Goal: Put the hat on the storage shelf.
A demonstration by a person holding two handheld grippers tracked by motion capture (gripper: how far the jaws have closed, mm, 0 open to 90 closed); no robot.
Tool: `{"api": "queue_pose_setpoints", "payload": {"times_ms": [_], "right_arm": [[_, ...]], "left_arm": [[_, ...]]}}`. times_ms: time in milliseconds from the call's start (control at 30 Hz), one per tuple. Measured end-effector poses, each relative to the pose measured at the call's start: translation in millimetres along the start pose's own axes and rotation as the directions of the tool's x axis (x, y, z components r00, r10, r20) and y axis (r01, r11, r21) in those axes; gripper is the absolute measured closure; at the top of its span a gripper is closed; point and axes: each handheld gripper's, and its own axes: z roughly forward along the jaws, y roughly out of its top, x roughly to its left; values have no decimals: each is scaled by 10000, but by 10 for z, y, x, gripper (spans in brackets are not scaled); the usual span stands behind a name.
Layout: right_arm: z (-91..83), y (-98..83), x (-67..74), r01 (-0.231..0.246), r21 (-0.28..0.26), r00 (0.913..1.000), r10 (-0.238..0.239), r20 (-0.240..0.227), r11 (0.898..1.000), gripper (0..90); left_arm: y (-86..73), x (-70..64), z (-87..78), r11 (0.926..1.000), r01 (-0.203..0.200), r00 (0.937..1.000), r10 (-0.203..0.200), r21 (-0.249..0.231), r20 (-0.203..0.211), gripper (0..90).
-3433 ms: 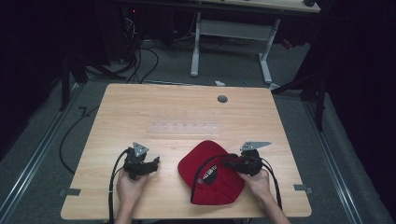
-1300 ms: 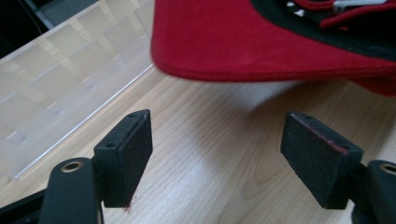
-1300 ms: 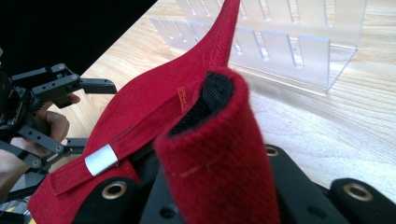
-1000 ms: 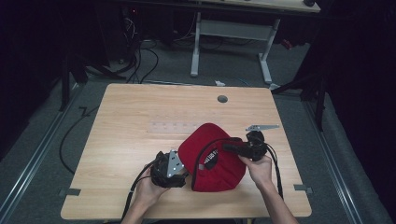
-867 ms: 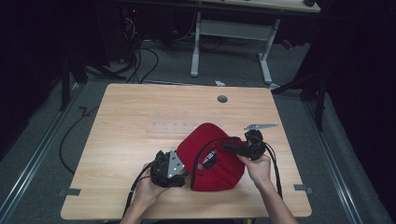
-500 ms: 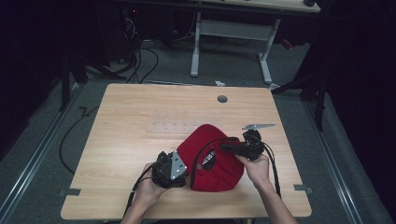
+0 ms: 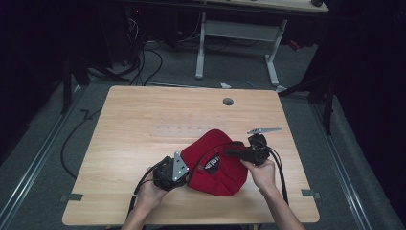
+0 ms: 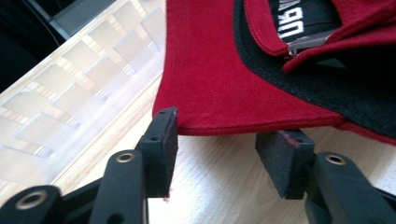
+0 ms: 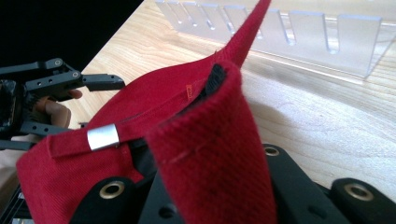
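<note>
So I've got a red cap (image 7: 215, 165) lying upside down on the desk (image 7: 143, 124), sitting between my two claws, toward the near edge.

Left claw (image 8: 217, 142) is spread apart right now. From the left gripper view the two black pads sit either side of the cap's brim edge (image 8: 224, 123), with the red fabric just ahead of the tips and the light wood showing in the gap. Can't tell for sure if the left pad (image 8: 163, 140) is touching the brim corner or just beside it. In the high view this claw (image 7: 184, 167) sits at the cap's left side, my left hand (image 7: 151, 194) behind it.

Right claw (image 9: 205, 186) is pinching the cap, jaws pressed together on a fold of the red fabric that stands up straight out of it in the right gripper view. Just left of that fold there's the back strap with a small silver buckle (image 9: 103, 136), and further off the other claw's black linkage. In the high view the right claw (image 7: 234, 153) reaches over the cap from its right side, my right hand (image 7: 261, 172) holding it.

Beyond both claws, a clear plastic slotted rack (image 9: 289, 32) lies on the desk, apart from the cap.
</note>
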Motion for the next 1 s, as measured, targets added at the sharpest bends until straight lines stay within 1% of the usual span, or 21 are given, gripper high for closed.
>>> {"api": "queue_pose_setpoints", "payload": {"times_ms": [33, 100, 200, 267, 300, 367, 400, 433, 467, 500, 533, 600, 767, 800, 833, 900, 967, 1000], "right_arm": [[12, -1, -1, 36, -7, 10000, -36, -37, 10000, 840], [28, -3, 9, -34, 36, 9999, 34, -131, 10000, 839], [42, -5, 31, 13, 86, 9998, -11, -223, 10000, 839], [43, -4, 36, -37, 110, 9996, 40, -275, 9999, 839], [44, -4, 38, -48, 118, 9996, 51, -268, 9999, 839], [48, -4, 37, -119, 165, 9995, 123, -278, 9998, 839], [51, -4, 34, -119, 155, 9995, 124, -304, 9998, 839], [51, -3, 34, -140, 163, 9994, 145, -321, 9998, 839], [49, -1, 36, -155, 170, 9993, 161, -338, 9997, 838], [48, 3, 36, -164, 169, 9991, 171, -384, 9997, 838], [47, 10, 35, -205, 145, 9988, 212, -435, 9997, 838], [40, 24, 28, -326, 25, 9979, 327, -562, 9995, 838], [23, 53, 6, -437, -122, 9963, 427, -743, 9990, 832], [18, 54, -3, -456, -128, 9960, 444, -775, 9989, 829], [14, 57, -10, -467, -147, 9958, 454, -793, 9988, 821], [10, 67, -31, -484, -206, 9951, 464, -868, 9986, 785], [-1, 78, -42, -573, -335, 9947, 542, -878, 9978, 727], [-17, 89, -48, -616, -480, 9941, 570, -921, 9970, 700]], "left_arm": [[-3, 9, 4, 10000, 13, 10000, -13, 15, -57, 508], [-10, 26, 9, 10000, 51, 9998, -51, 28, -185, 520], [-14, 35, 10, 9999, -75, 9996, 77, 78, -276, 543], [-8, 30, 10, 9998, -188, 9993, 189, 58, -313, 557], [2, 28, 12, 9999, -166, 9993, 165, -13, -329, 564], [12, 29, 18, 9996, -259, 9989, 256, -66, -404, 585], [15, 34, 14, 9991, -419, 9982, 422, 81, -437, 593], [7, 24, 18, 9981, -606, 9969, 611, 126, -492, 603], [-1, 13, 23, 9974, -705, 9961, 712, 147, -522, 619], [-10, -3, 25, 9954, -920, 9941, 934, 273, -557, 633], [-16, -17, 26, 9940, -1039, 9930, 1057, 354, -525, 649], [-32, -44, 24, 9924, -1156, 9924, 1172, 416, -386, 676], [-48, -83, -19, 9878, -1427, 9897, 1415, 620, 235, 740], [-39, -89, -35, 9884, -1412, 9897, 1396, 564, 319, 749], [-27, -92, -60, 9874, -1480, 9883, 1455, 564, 468, 758], [-3, -117, -106, 9863, -1555, 9852, 1508, 551, 813, 785], [11, -146, -140, 9842, -1637, 9816, 1557, 673, 1108, 807], [15, -158, -157, 9839, -1644, 9800, 1548, 702, 1254, 816]]}}
